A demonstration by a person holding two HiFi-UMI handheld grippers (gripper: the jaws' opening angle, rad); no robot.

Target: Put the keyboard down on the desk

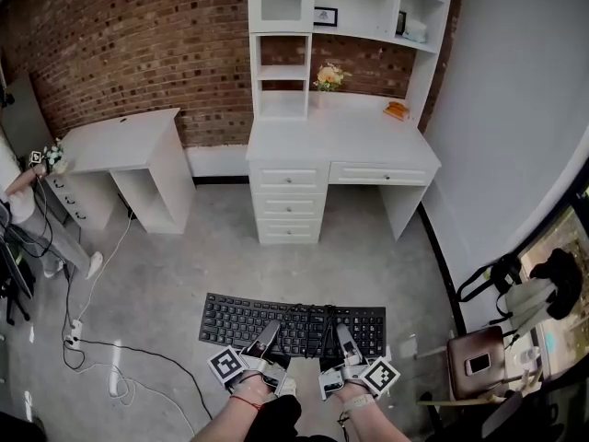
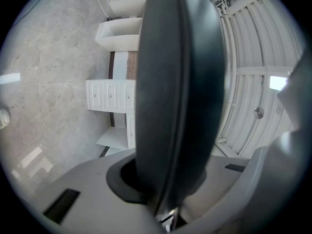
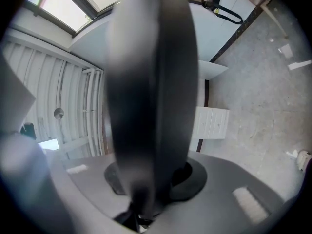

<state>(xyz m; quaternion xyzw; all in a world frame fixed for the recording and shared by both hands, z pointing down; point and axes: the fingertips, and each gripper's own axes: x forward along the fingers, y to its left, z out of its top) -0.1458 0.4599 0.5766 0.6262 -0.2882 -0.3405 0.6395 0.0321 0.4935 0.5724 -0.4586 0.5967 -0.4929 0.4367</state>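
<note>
The black keyboard is held flat above the grey floor, close in front of the person. The left gripper and the right gripper each clamp its near edge, jaws narrowed onto the board. The white desk stands well apart by the brick wall, so I judge the carry and the set-down are both yet to do.
</note>
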